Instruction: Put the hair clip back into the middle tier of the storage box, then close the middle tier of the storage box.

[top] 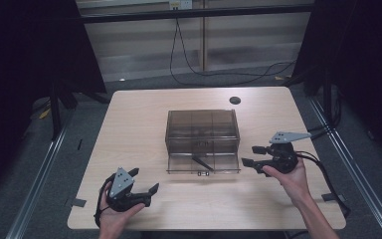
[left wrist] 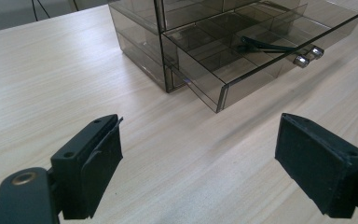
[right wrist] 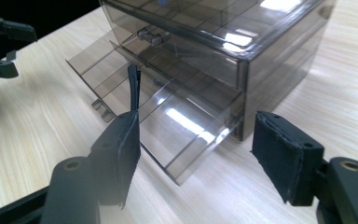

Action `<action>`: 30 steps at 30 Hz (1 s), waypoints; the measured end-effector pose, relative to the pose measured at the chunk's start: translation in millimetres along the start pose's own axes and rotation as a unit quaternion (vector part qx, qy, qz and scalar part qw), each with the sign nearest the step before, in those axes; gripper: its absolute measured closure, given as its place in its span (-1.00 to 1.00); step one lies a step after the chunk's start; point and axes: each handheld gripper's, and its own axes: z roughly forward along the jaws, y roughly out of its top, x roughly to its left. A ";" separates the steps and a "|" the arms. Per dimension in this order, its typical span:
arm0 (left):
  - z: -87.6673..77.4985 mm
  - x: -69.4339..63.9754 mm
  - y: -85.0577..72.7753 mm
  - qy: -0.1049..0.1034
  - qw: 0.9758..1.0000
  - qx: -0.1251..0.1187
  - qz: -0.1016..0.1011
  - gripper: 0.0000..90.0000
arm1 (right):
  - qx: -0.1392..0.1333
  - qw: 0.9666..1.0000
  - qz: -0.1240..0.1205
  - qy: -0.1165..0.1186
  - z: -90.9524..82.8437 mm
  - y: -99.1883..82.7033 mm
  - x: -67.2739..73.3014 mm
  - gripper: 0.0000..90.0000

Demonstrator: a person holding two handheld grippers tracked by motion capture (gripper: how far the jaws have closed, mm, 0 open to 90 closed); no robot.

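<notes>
A smoky see-through drawer box (top: pixel 203 124) stands mid-table, its bottom drawer (top: pixel 224 163) pulled out toward me. A slim black stick-like thing (top: pixel 201 162) lies in that drawer. My left gripper (top: pixel 144 180) rests near the table's front left, open and empty. In the left gripper view its jaws (left wrist: pixel 198 154) stand wide, facing the drawer (left wrist: pixel 242 56) and the black thing (left wrist: pixel 261 45). My right gripper (top: pixel 249 155) sits just right of the drawer, open with nothing between its jaws. In the right gripper view it (right wrist: pixel 196 149) faces the drawer's corner (right wrist: pixel 182 140), with the black thing (right wrist: pixel 133 86) beyond.
A round cable hole (top: pixel 235 100) sits at the table's back right. Two small metal knobs (left wrist: pixel 307 55) stick out of the drawer front. Bare wooden tabletop (top: pixel 129 129) surrounds the box. Cables (top: pixel 219 74) run over the floor behind the table.
</notes>
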 end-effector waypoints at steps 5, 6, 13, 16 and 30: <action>0.6 -1.7 0.7 -0.004 1.000 0.000 0.002 -0.68 | -0.016 1.000 0.009 -0.016 -13.0 -9.8 -5.5 -0.36; 0.6 -1.7 0.7 -0.004 1.000 0.000 0.002 -0.68 | -0.019 1.000 0.011 -0.018 -15.1 -11.9 -6.5 -0.39; 3.1 -4.7 1.4 -0.010 1.000 0.004 0.005 -0.67 | -0.038 0.999 0.019 -0.033 -26.0 -24.4 -11.3 -0.44; 4.0 -6.3 1.8 -0.014 1.000 0.004 0.006 -0.67 | -0.041 0.998 0.022 -0.039 -30.4 -31.4 -12.1 -0.44; 13.2 -24.5 9.7 -0.033 0.999 0.015 0.036 -0.50 | -0.062 0.995 0.040 -0.063 -51.0 -60.1 -9.6 -0.43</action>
